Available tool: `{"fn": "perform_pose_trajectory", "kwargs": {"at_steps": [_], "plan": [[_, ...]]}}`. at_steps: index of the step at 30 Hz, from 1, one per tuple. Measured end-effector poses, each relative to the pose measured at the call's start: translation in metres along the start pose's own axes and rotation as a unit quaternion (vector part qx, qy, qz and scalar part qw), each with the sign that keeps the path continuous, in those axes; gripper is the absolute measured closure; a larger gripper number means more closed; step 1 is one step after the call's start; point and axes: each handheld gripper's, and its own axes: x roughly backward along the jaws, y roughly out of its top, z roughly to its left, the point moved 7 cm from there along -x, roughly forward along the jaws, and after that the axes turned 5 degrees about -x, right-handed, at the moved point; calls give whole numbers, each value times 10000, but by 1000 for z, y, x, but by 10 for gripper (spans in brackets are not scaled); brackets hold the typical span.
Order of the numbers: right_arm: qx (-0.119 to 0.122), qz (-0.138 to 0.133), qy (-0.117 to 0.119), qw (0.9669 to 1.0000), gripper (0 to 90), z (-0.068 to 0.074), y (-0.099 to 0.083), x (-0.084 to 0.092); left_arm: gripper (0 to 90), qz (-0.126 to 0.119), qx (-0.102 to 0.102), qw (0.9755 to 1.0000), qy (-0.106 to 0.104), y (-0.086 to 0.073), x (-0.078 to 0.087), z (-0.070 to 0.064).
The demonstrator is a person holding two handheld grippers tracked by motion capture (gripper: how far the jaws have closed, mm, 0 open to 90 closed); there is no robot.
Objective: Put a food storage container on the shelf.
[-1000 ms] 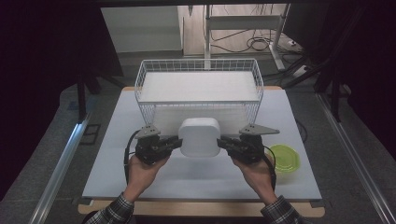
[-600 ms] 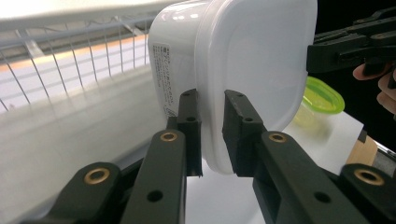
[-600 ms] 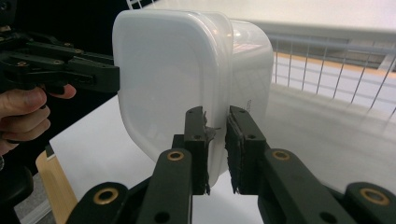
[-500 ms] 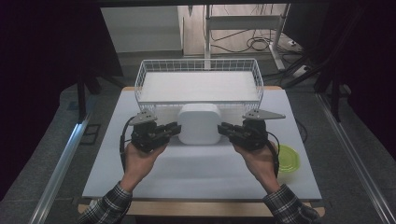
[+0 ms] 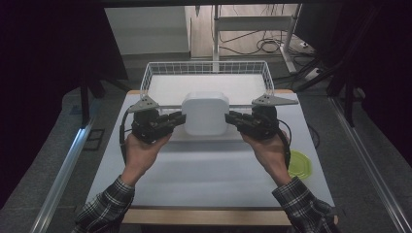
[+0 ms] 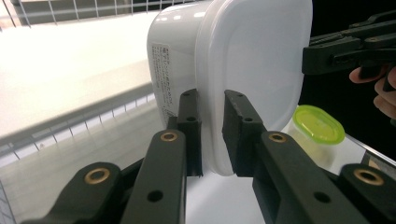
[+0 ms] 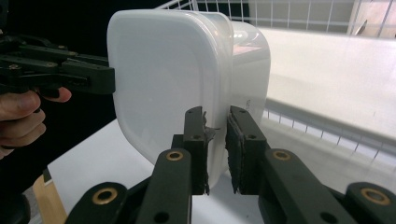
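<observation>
A person holds a white box point(image 5: 205, 112) up off the bench point(image 5: 194, 174), one gripper on each side. The left gripper point(image 5: 178, 119) pinches the box's left edge, and the right gripper point(image 5: 234, 119) pinches its right edge. In the left gripper view the two black jaws are pressed onto the rim where the lid meets the tub, and the right gripper view shows the same kind of pinch on the other side. I think two grips are used because the box is wide and smooth, so one pinch alone could let it tip or slip. The box hangs level between the hands, right in front of the white wire basket point(image 5: 265, 77) at the back of the bench, about as high as the near wall of the basket. It looks to me like the box is going into that basket, so it has to be high enough to clear the wire rim. A small green lid point(image 5: 301, 164) lies on the bench near the person's right arm, well apart from the box.
</observation>
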Motion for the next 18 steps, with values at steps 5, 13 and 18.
{"fn": "perform_pose_trajectory", "kwargs": {"at_steps": [5, 13, 18], "plan": [[14, -63, -12, 10000, 781, -1, 14, -3, 782, -55, -52, 10000, 65, 14, 3, 4], [-66, -128, -54, 9999, 774, -7, 35, -7, 783, -88, -120, 9998, 129, 36, 1, 11], [-141, -154, -97, 9997, 772, -14, 43, -12, 780, -58, -109, 9998, 179, 44, -6, 18]]}}
